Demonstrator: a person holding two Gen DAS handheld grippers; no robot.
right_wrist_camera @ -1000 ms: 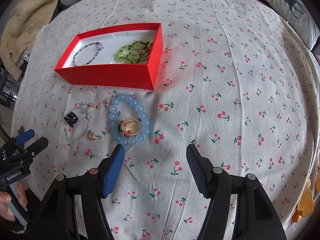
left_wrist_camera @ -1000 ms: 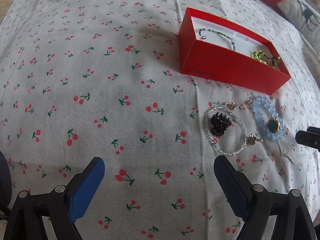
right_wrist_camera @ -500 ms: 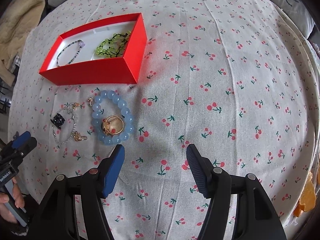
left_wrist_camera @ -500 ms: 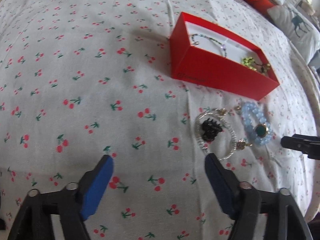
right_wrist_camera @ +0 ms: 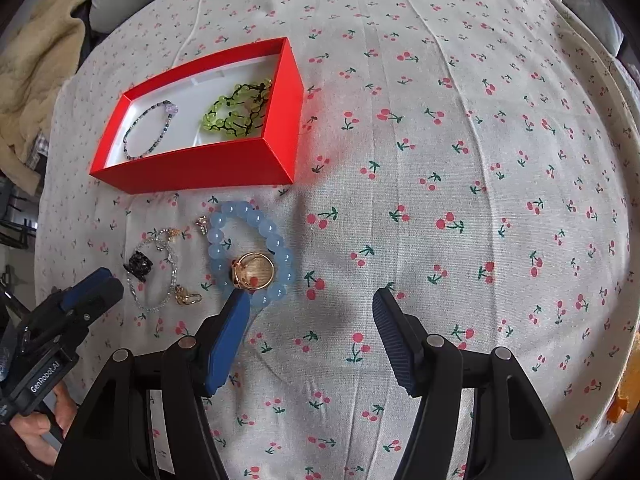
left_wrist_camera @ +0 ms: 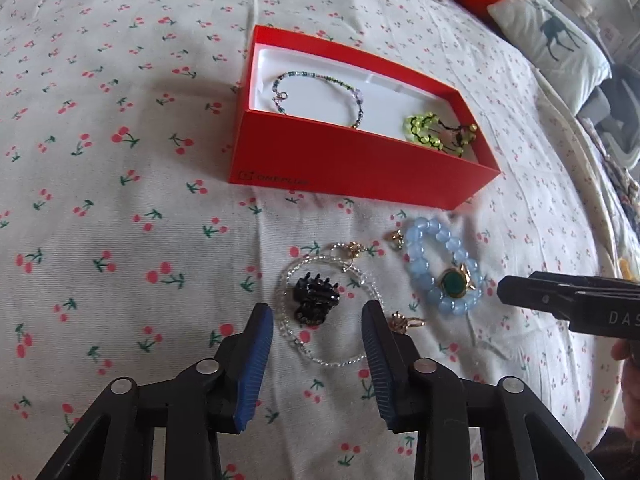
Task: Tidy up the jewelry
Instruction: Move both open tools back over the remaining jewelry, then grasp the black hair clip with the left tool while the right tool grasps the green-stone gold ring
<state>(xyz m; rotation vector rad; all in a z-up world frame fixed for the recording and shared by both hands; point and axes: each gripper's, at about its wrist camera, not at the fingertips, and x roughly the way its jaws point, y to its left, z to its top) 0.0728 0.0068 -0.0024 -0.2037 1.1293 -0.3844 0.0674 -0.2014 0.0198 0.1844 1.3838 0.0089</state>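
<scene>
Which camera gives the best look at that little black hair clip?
The left wrist view: the black hair clip sits close, just ahead of the left gripper, teeth visible. The right wrist view shows it small and far left.

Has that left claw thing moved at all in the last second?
Yes. The left gripper has moved toward the black hair clip, which now sits just ahead of its open fingers; the red box also looms nearer.

Both wrist views look down along their fingers at the cherry-print bedsheet, left nearer, right higher; both share the open red cardboard box and loose jewelry.
</scene>
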